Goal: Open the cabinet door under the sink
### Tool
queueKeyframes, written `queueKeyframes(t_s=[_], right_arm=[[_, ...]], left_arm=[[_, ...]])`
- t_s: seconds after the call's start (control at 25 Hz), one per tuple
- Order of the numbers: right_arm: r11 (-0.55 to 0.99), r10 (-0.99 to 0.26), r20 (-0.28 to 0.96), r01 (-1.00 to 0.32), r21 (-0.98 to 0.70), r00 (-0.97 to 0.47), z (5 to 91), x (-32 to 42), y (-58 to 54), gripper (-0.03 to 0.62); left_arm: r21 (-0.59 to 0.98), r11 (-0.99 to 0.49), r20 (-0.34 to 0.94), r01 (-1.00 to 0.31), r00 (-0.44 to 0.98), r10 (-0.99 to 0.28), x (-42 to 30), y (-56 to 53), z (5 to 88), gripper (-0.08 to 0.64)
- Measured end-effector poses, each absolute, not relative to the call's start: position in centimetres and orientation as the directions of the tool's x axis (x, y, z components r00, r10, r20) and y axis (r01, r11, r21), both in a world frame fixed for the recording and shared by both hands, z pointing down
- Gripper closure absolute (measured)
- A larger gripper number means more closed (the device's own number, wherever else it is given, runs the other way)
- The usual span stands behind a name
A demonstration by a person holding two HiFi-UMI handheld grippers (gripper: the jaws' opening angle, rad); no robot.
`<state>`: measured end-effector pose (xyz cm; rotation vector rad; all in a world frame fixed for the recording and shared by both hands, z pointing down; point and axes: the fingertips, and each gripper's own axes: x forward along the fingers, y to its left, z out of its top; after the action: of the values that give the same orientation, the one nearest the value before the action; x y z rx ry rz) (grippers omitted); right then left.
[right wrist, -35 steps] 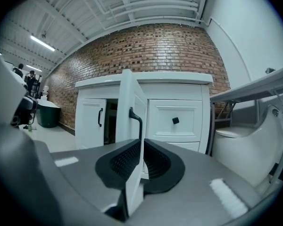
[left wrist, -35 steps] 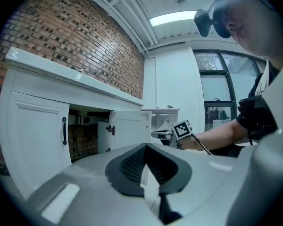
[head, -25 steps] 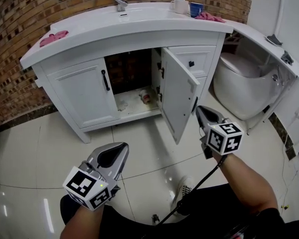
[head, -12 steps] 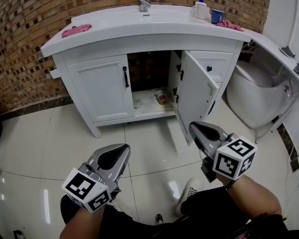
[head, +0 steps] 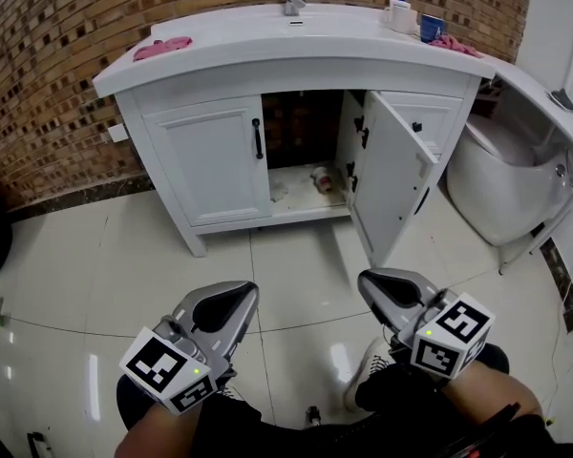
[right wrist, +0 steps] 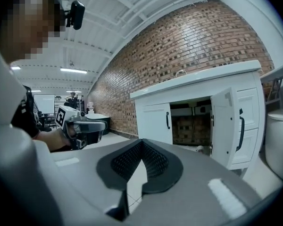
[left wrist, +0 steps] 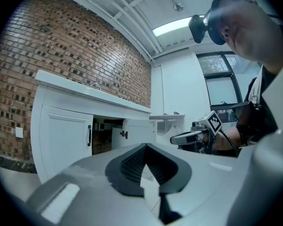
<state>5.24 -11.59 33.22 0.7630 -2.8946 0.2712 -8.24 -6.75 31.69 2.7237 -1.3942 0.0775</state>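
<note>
- The left gripper is held low over the tiled floor, roughly level, pointing towards the vanity cabinet. The forearm comes in from the lower edge of the head view.
- In the left gripper view, the left gripper's jaws are closed tip to tip, with nothing between them.
- The right gripper is just to the right of the left one and apart from it, tipped slightly downward. It points at the floor in front of the open door, and its marker cube sits at the wrist.
- Its own view shows the right gripper closed and empty.
- The cabinet door under the sink stands wide open, swung out towards the person. Both grippers are well clear of it.
- The other door, with a black handle, is closed.
- A small object lies on the cabinet's floor; what it is cannot be made out.
</note>
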Motion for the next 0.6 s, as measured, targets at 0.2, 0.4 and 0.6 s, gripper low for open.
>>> queueKeyframes(t_s=[0.2, 0.4, 0.6], right_arm=[[0.87, -0.446, 0.174, -0.471, -0.144, -0.878, 33.3, 4.7, -10.8, 0.584], [0.882, -0.42, 0.18, -0.447, -0.152, -0.89, 33.4, 3.9, -10.3, 0.584], [0.888, -0.408, 0.183, -0.435, -0.15, -0.895, 33.6, 3.6, -10.2, 0.584]], left_arm=[[0.039, -0.593, 0.092, -0.804, 0.594, -0.799, -8.2, -6.0, 32.0, 0.555], [0.04, -0.595, 0.091, -0.803, 0.596, -0.798, -8.1, -5.8, 32.0, 0.555], [0.042, -0.597, 0.087, -0.801, 0.598, -0.796, -8.0, -5.9, 31.9, 0.555]])
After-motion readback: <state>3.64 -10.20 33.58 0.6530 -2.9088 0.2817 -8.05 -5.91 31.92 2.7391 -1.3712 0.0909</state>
